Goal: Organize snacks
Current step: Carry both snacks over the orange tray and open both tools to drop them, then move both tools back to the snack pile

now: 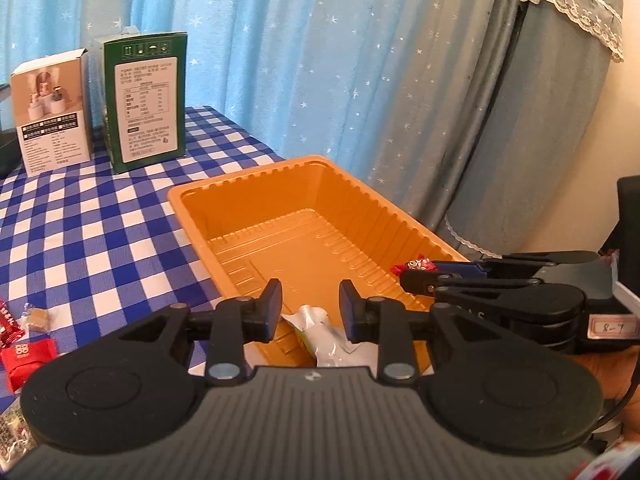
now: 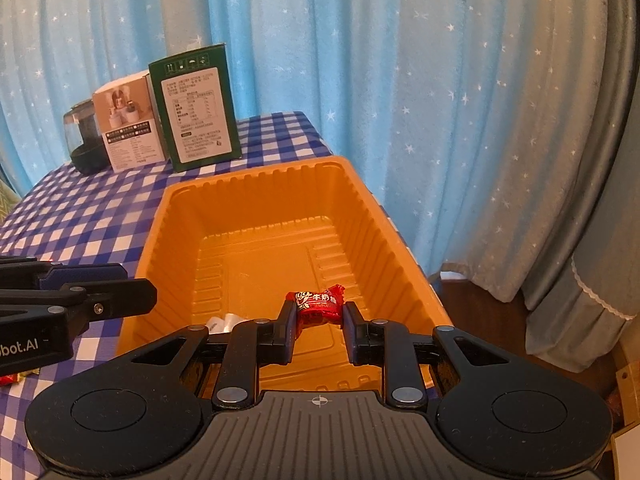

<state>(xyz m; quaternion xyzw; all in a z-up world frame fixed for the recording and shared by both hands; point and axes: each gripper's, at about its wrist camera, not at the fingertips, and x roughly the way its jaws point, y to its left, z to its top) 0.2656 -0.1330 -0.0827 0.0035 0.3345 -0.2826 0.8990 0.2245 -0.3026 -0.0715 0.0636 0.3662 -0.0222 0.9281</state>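
An orange plastic tray [image 1: 192, 196] [image 2: 168, 216] sits on the blue checked tablecloth [image 1: 100, 240]. My left gripper [image 1: 310, 304] hangs over the tray's near end. Its jaws stand a little apart. A white and green snack packet [image 1: 320, 336] lies in the tray just below and between them, and the pads do not press on it. Over the tray's near right part, my right gripper [image 2: 318, 316] is shut on a red wrapped candy [image 2: 320, 304]. That candy [image 1: 414, 265] also shows at the right gripper's tip in the left wrist view. A corner of the white packet [image 2: 224, 322] shows too.
A green box [image 1: 146, 100] [image 2: 198, 116], a beige box [image 1: 52, 116] [image 2: 128, 128] and a dark jar [image 2: 84, 140] stand at the table's back. Red packets [image 1: 28, 360] and a caramel candy [image 1: 38, 316] lie left of the tray. The table edge runs just right of the tray, before a blue curtain [image 2: 400, 80].
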